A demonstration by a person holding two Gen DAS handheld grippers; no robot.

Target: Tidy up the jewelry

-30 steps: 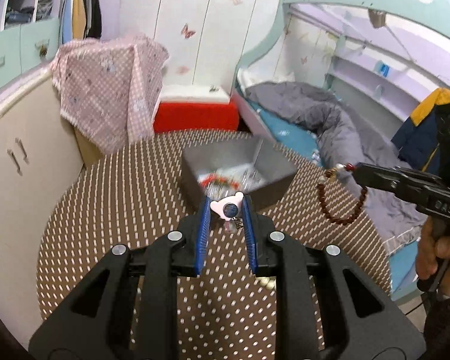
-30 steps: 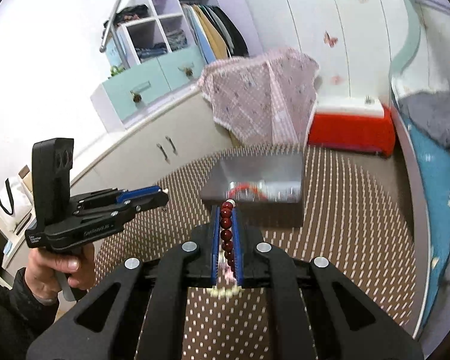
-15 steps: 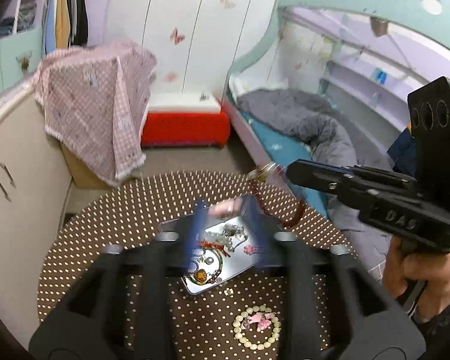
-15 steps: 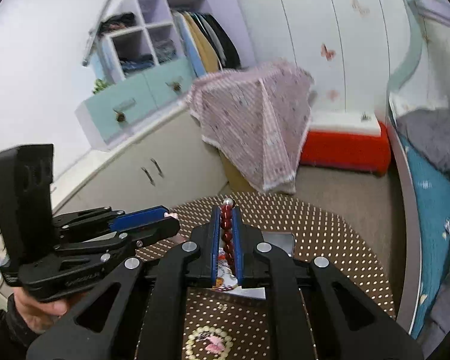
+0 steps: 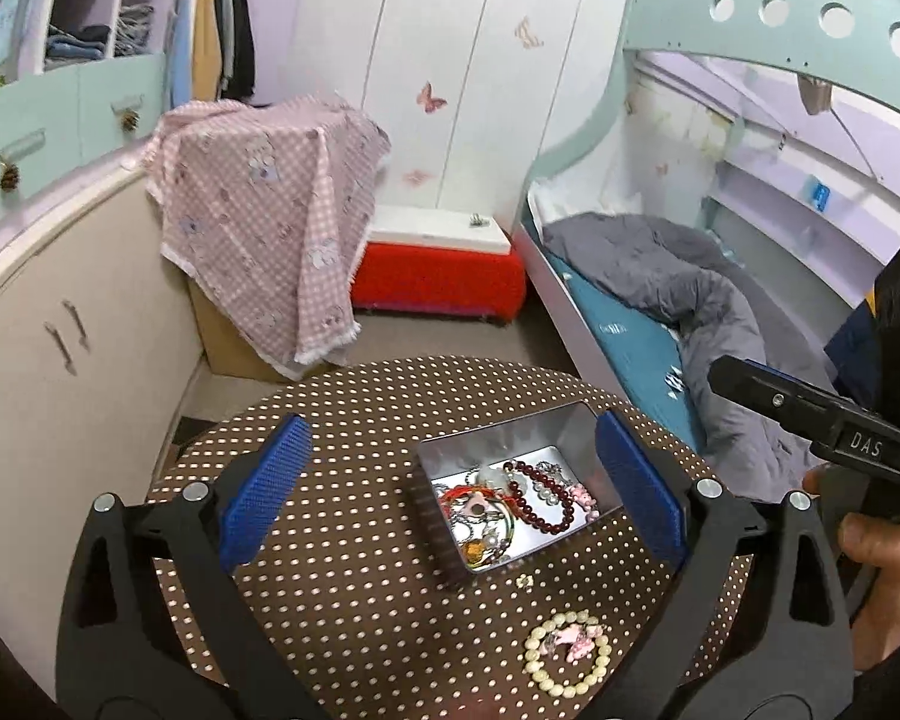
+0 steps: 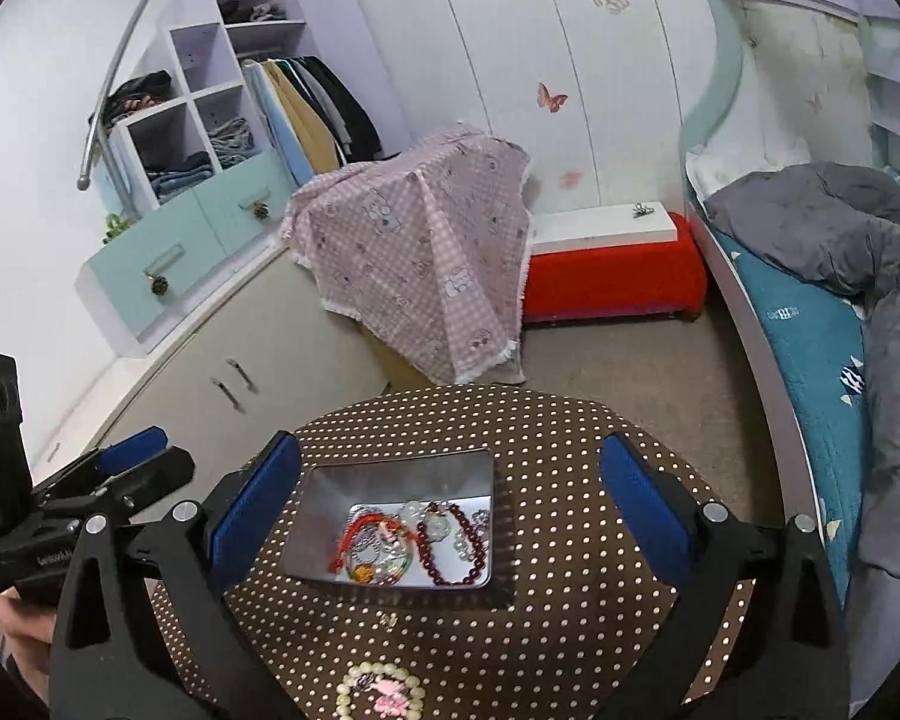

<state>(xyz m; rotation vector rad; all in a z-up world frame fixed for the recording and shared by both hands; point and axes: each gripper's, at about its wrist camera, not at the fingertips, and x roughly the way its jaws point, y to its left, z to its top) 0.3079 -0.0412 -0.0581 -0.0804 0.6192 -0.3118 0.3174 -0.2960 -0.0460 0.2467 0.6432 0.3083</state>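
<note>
A silver tin box (image 5: pixel 444 450) (image 6: pixel 312 534) stands on the round brown dotted table (image 5: pixel 360 408) (image 6: pixel 570 618). It holds several pieces of jewelry, among them a dark red bead bracelet (image 5: pixel 546 501) (image 6: pixel 459 546) and a red string piece (image 5: pixel 459 492) (image 6: pixel 363 531). A cream pearl bracelet with a pink charm (image 5: pixel 567 651) (image 6: pixel 381 693) lies on the table in front of the box. My left gripper (image 5: pixel 450 468) is open and empty above the table. My right gripper (image 6: pixel 450 480) is open and empty, raised over the box. It also shows in the left wrist view (image 5: pixel 750 384).
A small earring-like piece (image 5: pixel 523 581) (image 6: pixel 388 619) lies on the table between box and pearl bracelet. A cabinet (image 5: pixel 60 324) stands left, a pink checked cloth (image 5: pixel 270 228) and red box (image 5: pixel 438 276) behind, a bed (image 5: pixel 660 312) to the right.
Both grippers opened and rose above the table. The dark red bead bracelet left my right gripper and now lies in the box; the small piece left my left gripper.
</note>
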